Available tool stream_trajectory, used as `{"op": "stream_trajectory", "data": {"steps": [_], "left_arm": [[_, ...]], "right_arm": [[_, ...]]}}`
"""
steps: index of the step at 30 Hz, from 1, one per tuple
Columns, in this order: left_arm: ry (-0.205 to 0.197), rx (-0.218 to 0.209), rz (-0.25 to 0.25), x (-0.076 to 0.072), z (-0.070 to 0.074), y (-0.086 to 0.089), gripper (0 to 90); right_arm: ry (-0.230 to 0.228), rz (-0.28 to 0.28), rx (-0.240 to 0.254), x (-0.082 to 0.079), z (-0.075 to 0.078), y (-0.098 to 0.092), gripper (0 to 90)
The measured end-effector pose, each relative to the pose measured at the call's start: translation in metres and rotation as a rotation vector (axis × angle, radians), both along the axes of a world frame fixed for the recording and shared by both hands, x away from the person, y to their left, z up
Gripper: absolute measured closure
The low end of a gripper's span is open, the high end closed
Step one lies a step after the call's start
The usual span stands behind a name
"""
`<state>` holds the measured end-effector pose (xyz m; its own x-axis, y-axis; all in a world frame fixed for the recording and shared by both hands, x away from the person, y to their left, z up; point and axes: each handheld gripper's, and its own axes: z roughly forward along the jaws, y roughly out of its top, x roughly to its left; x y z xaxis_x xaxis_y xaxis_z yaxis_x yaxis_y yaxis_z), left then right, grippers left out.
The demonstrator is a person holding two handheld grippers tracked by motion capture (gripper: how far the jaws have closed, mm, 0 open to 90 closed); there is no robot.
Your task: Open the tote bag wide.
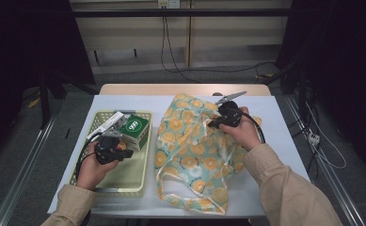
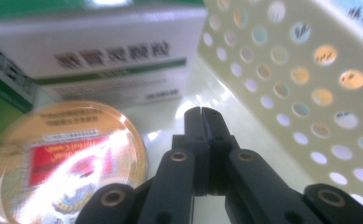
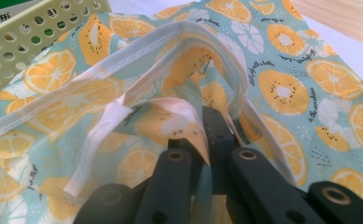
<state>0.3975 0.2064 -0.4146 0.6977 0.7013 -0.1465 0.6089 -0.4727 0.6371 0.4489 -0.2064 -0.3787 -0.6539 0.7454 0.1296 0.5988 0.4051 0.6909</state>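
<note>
High view looks down over the table (image 1: 274, 122) from its near edge; both gripper views sit super close, sharing the basket (image 1: 100, 183) and bag (image 1: 190, 150) with it.

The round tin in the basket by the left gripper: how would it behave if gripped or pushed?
The round tin lies flat on its face, so it would probably slide on the basket floor, not roll. Its glossy lid looks slippery for the jaws. Tipped on edge, it could roll toward the box.
</note>
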Motion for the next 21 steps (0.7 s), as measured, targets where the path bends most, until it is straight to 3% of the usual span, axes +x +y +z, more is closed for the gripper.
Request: {"op": "stream_trajectory", "data": {"steps": [6, 10, 19, 21], "left_arm": [[-0.071, 0.066, 0.098, 0.003, 0.010, 0.019, 90.0], [-0.073, 0.108, 0.140, 0.009, 0.006, 0.027, 90.0], [-0.114, 0.092, 0.214, 0.030, 0.001, 0.023, 90.0], [-0.124, 0.114, 0.231, 0.035, 0.000, 0.021, 90.0]], "right_arm": [[-0.005, 0.003, 0.000, 0.000, 0.001, 0.001, 88.7], [-0.010, 0.001, 0.002, 0.000, 0.002, 0.000, 88.7], [-0.001, 0.005, 0.008, 0.001, 0.000, -0.001, 88.7], [-0.004, 0.005, 0.011, 0.001, 0.000, -0.001, 88.8]]}}
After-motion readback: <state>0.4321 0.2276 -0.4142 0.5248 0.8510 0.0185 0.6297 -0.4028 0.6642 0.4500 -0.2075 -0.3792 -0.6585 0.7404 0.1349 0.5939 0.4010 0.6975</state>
